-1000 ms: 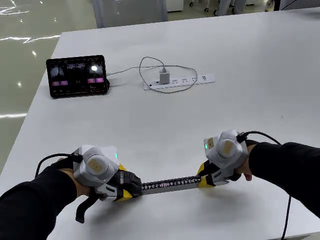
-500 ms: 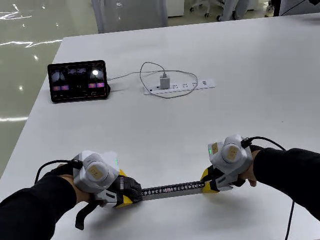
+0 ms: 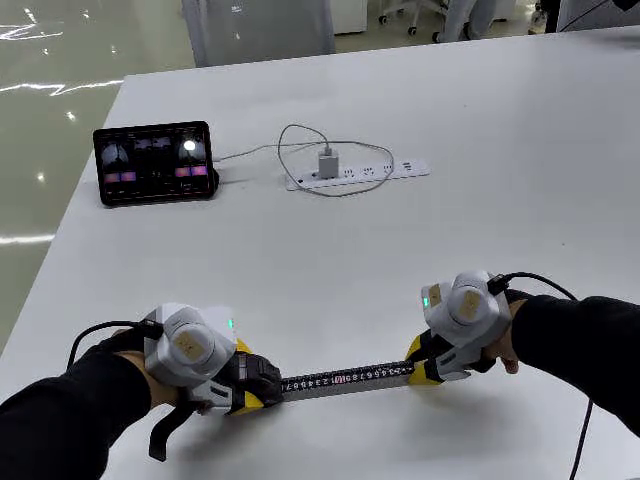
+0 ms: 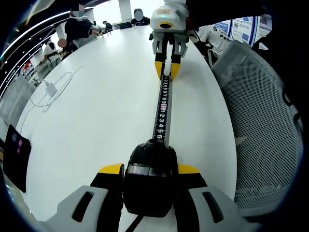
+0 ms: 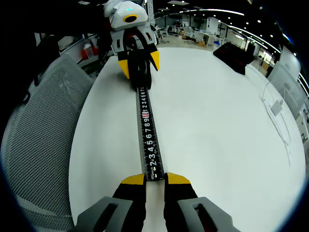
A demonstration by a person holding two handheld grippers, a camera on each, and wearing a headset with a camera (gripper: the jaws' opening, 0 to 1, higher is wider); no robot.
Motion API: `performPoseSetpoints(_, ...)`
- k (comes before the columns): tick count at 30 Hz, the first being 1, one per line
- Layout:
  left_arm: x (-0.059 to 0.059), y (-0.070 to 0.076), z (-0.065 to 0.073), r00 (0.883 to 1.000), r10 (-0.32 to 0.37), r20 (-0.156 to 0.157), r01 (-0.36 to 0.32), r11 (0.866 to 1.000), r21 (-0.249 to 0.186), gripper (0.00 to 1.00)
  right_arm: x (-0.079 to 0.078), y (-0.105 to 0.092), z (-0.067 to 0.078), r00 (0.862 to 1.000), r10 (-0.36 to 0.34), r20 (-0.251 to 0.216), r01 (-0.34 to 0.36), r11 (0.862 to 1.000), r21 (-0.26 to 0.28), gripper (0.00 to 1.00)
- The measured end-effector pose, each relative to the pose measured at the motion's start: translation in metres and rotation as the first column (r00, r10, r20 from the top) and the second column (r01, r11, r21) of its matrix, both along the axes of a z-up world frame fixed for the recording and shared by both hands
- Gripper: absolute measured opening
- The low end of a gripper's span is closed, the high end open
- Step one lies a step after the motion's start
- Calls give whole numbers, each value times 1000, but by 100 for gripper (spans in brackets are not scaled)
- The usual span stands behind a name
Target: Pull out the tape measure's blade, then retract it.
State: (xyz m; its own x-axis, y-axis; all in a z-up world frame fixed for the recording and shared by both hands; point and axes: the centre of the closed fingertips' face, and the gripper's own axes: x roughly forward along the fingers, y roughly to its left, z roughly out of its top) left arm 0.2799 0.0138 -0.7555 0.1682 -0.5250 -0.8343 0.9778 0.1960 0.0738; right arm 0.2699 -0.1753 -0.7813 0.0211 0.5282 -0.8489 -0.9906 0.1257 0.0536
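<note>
Head view, lower left: the left gripper is clamped across the black, rounded plastic tape-measure case, which sits low in the frame on the white tabletop.
Head view, lower right: the right gripper has its yellow tips pinched on the free end of the narrow dark steel blade, which lies flat between the two grippers.
Head view, top: a black tablet with a lit screen is at upper left and a white power strip with a looped cable at top centre (both well apart from the action).
Left gripper view: the case is at bottom centre between the jaws, and the blade runs straight up the frame to the other gripper.
Right gripper view: the blade end is nipped at bottom centre, with the numerals climbing towards the case at the top.
Handling: the case looks hard, compact and fairly dense, so grip its flat sides. The blade looks thin and springy and is likely to snap back, so hold the tip and feed it in slowly.
Change: compared with a second ago, more blade is out and the right gripper sits farther right. The pull is on, and retraction has not begun.
</note>
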Motion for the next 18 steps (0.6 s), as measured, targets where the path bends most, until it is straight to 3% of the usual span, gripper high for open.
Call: performPoseSetpoints(18, 1, 0, 0, 1000, 4, 1, -4, 1000, 0, 34, 1, -16, 1, 1000, -15, 3, 15, 1000, -6, 9)
